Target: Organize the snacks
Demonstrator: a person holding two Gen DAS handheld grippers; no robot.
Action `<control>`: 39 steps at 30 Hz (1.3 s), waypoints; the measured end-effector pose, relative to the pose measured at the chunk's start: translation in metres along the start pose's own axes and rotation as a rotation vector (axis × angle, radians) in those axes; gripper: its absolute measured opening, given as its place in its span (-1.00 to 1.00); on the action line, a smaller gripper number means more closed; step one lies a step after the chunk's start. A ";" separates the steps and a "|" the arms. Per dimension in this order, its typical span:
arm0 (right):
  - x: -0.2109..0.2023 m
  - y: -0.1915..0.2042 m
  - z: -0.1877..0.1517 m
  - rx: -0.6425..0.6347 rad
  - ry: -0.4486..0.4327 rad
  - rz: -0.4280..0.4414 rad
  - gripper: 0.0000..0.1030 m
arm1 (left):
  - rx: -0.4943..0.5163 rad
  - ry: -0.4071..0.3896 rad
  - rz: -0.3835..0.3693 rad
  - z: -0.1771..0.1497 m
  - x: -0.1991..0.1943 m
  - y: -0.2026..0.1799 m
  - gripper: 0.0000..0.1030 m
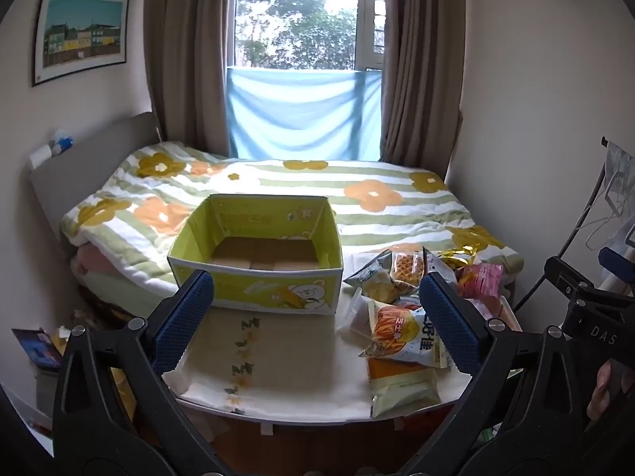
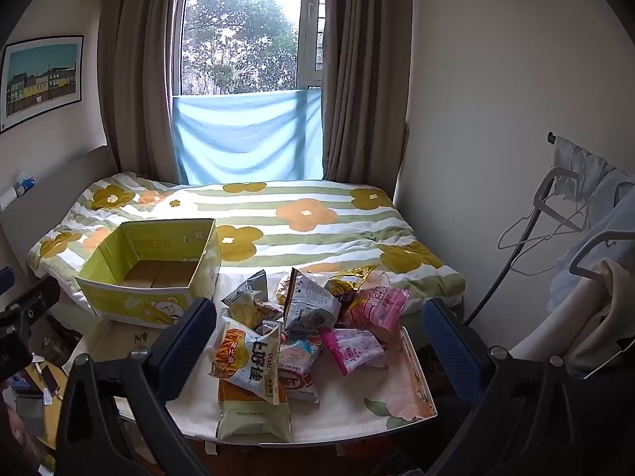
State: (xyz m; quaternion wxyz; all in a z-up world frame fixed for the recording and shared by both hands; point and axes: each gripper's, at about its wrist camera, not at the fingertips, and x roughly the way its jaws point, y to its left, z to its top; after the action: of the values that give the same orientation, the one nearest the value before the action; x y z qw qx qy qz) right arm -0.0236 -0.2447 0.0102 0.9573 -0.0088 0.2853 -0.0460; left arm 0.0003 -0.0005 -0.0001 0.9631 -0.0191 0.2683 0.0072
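A green and yellow cardboard box (image 1: 258,277) with a bear print stands open and empty on the left of a small cloth-covered table (image 1: 278,365); it also shows in the right wrist view (image 2: 139,301). A heap of snack bags (image 2: 301,317) lies on the table's right side, with an Oishi chips bag (image 2: 246,361) at the front, also in the left wrist view (image 1: 405,337). Pink packets (image 2: 373,317) lie at the right. My left gripper (image 1: 317,321) is open and empty before the table's front edge. My right gripper (image 2: 317,341) is open and empty, above the heap's near side.
A bed (image 1: 357,198) with a flowered striped blanket lies right behind the table, under a curtained window (image 1: 301,39). A clothes rack with hangers (image 2: 575,218) stands at the right. Clutter lies on the floor at the left (image 2: 39,380).
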 end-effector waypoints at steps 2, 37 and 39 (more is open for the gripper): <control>0.000 0.000 0.000 0.000 0.001 0.000 0.99 | 0.005 -0.004 0.007 0.000 0.000 -0.001 0.99; 0.005 -0.002 0.003 0.001 0.002 -0.004 0.99 | 0.003 0.076 0.042 0.004 0.010 -0.004 0.99; 0.005 -0.001 0.003 0.000 0.002 -0.004 0.99 | 0.006 0.055 0.043 0.004 0.010 -0.005 0.99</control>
State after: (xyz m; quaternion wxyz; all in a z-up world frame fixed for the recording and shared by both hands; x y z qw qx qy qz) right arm -0.0184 -0.2458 0.0098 0.9569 -0.0091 0.2862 -0.0480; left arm 0.0113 -0.0057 -0.0021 0.9550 -0.0109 0.2953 0.0264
